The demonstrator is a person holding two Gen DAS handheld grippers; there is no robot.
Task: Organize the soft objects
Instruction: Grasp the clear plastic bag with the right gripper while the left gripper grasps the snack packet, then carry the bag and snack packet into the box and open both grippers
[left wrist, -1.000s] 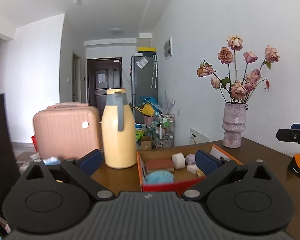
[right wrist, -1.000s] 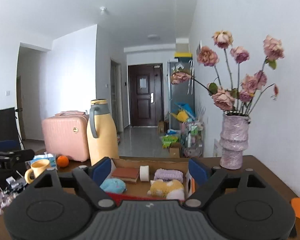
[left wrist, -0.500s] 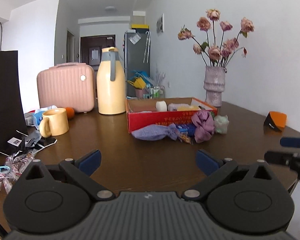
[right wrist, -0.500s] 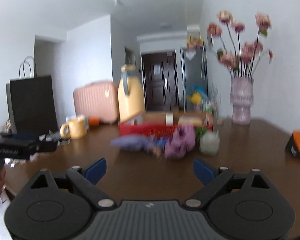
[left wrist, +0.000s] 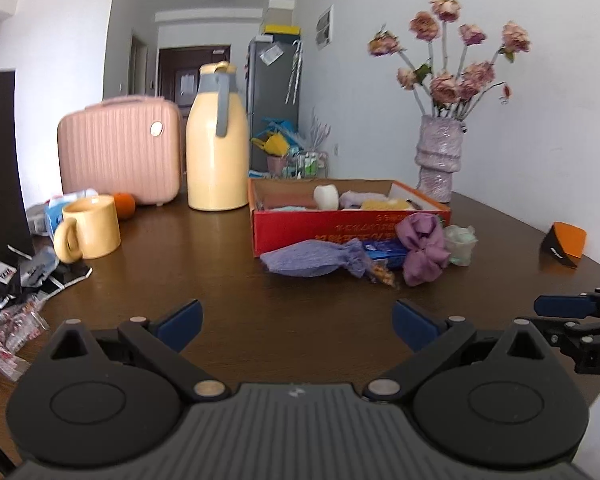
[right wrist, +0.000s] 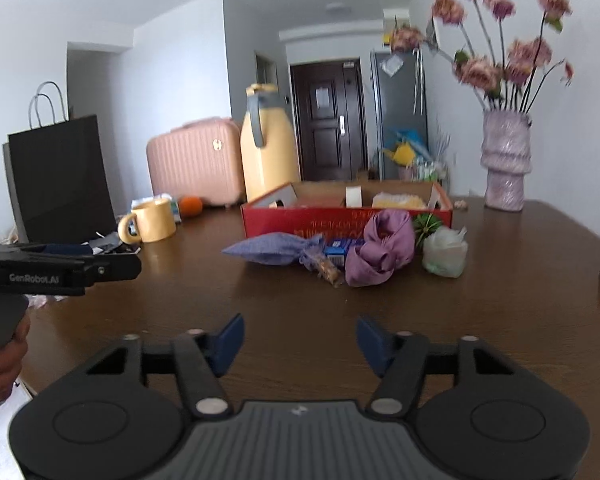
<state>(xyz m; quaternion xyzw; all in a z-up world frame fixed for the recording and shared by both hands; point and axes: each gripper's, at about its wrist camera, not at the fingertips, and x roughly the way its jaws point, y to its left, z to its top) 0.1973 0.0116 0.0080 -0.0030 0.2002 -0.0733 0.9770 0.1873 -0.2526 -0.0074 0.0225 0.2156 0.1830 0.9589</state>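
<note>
A red cardboard box (left wrist: 340, 228) (right wrist: 300, 218) stands mid-table with several soft items inside, among them a white roll (left wrist: 326, 196) and a yellow plush (right wrist: 398, 200). In front of it lie a blue-purple cloth pouch (left wrist: 308, 258) (right wrist: 272, 250), a purple cloth bundle (left wrist: 422, 248) (right wrist: 384, 252), a small blue packet (right wrist: 338, 249) and a pale green mesh puff (left wrist: 460, 244) (right wrist: 444, 252). My left gripper (left wrist: 296, 320) is open and empty, well short of them. My right gripper (right wrist: 300, 338) is open and empty, also short of them.
On the brown table (left wrist: 220, 280) stand a yellow mug (left wrist: 92, 226), an orange (left wrist: 124, 205), a pink case (left wrist: 120, 148), a yellow jug (left wrist: 218, 140), a vase of dried roses (left wrist: 440, 160), a black bag (right wrist: 60, 176) and wrappers (left wrist: 8, 320). An orange-black object (left wrist: 564, 242) lies right.
Both grippers have pulled back from above the box to low over the near table. The right gripper's jaws have narrowed somewhat but stay open.
</note>
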